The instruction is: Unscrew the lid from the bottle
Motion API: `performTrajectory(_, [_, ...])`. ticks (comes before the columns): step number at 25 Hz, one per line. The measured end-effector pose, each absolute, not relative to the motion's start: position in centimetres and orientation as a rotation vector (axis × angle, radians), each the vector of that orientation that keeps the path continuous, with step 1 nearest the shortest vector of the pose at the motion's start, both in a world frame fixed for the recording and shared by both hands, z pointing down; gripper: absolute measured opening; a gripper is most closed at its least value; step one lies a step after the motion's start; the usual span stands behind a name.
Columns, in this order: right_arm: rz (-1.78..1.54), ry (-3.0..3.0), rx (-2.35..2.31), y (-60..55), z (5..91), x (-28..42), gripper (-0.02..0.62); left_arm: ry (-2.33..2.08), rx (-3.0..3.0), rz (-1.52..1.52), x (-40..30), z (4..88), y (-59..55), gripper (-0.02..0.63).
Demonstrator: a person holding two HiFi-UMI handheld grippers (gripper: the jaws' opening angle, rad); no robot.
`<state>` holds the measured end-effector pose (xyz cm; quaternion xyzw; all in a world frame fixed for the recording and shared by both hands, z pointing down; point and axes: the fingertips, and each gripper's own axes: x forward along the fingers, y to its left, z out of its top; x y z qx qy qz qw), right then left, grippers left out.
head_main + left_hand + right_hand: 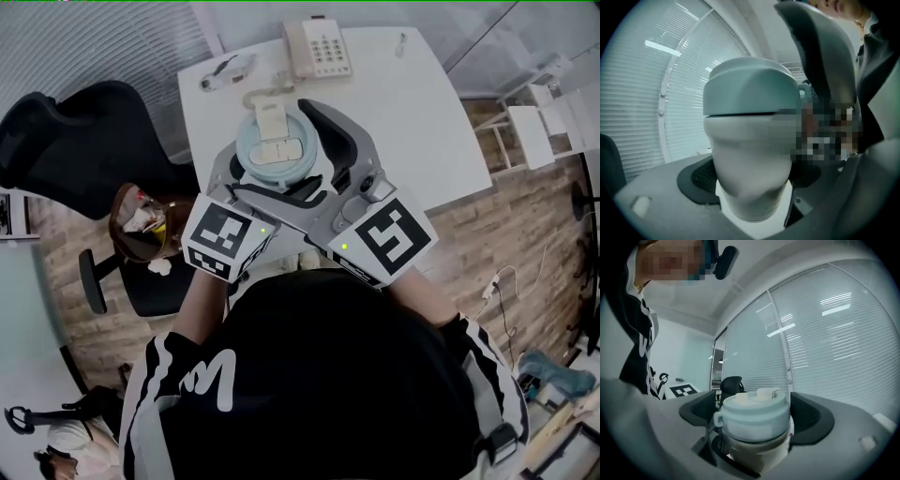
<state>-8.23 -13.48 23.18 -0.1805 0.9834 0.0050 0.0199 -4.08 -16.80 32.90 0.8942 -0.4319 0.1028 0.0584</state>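
A white bottle (pixel 750 164) with a pale blue lid (pixel 274 148) is held up over the table, between both grippers. My left gripper (pixel 752 185) is shut on the bottle's body below the lid; its dark pads (pixel 701 176) press on either side. My right gripper (pixel 754 420) is shut on the lid (pixel 757 420), which has a white flip spout on top and sits snug between the two black pads (pixel 813 420). In the head view the right gripper's curved finger (pixel 336 133) wraps round the lid's right side, and both marker cubes are close to my chest.
A white table (pixel 412 122) lies beneath, with a desk telephone (pixel 319 47) and a small dark-and-white object (pixel 228 70) near its far edge. To the left are a black office chair (pixel 80 141) and a brown bag (pixel 141 220). Window blinds (pixel 834 343) fill the background.
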Motion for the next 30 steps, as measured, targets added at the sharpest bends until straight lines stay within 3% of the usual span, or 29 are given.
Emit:
performTrajectory(4, [0.056,3.076,-0.581,-13.9,23.5,-8.2,0.440,-1.327,2.702,0.339,-3.9,33.0,-16.8,0.428])
performTrajectory(20, [-0.013,3.197,0.223,-9.5,24.4,-7.1,0.454,-0.959,2.864,0.376,-2.1,33.7,-12.9,0.428])
performTrajectory(30, [0.134,3.232,0.343,-8.2,25.0,-6.8,0.459,-0.897,2.884,0.452,-1.8,34.2,-11.9,0.428])
